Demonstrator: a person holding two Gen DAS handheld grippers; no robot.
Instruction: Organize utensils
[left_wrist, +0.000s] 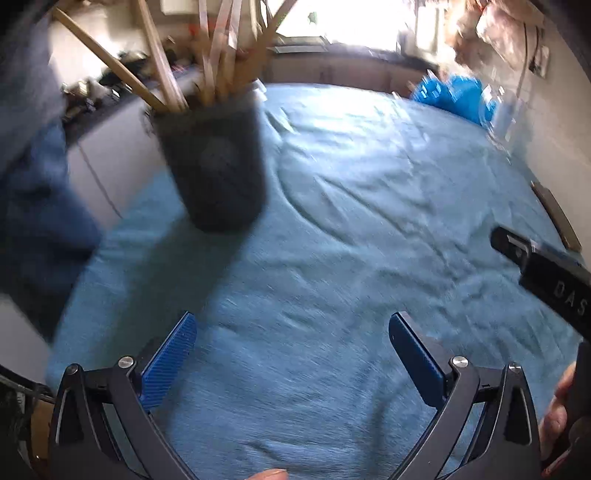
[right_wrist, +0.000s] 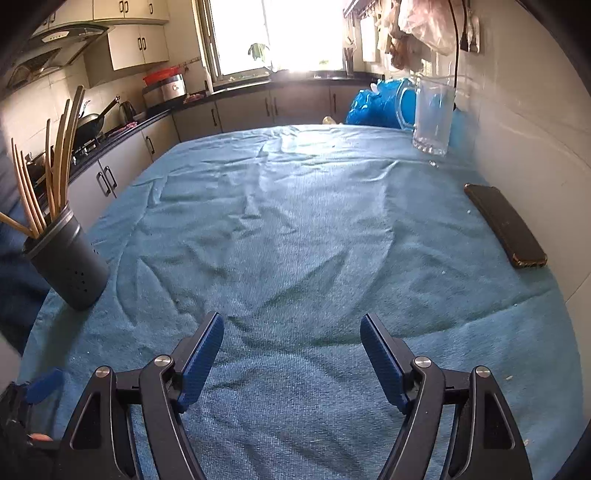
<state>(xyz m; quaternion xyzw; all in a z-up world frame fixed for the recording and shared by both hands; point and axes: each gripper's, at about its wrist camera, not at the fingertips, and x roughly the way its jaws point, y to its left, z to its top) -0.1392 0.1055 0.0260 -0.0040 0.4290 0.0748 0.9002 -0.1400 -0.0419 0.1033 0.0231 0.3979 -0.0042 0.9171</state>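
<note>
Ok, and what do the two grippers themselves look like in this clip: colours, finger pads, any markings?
Both match: the left gripper and right gripper have black angular linkage arms with round silver pivot bolts. Their fingers carry flat blue pads with a fine ribbed texture. In the left wrist view, the other gripper's black body shows white letters, "DAS" legible. No cables show.

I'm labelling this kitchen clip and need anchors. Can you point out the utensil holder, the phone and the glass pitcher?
utensil holder (right_wrist: 70, 266): right wrist view, on its dark perforated side wall.
phone (right_wrist: 506, 225): right wrist view, on the middle of its dark face.
glass pitcher (right_wrist: 432, 114): right wrist view, on its clear body.
</note>
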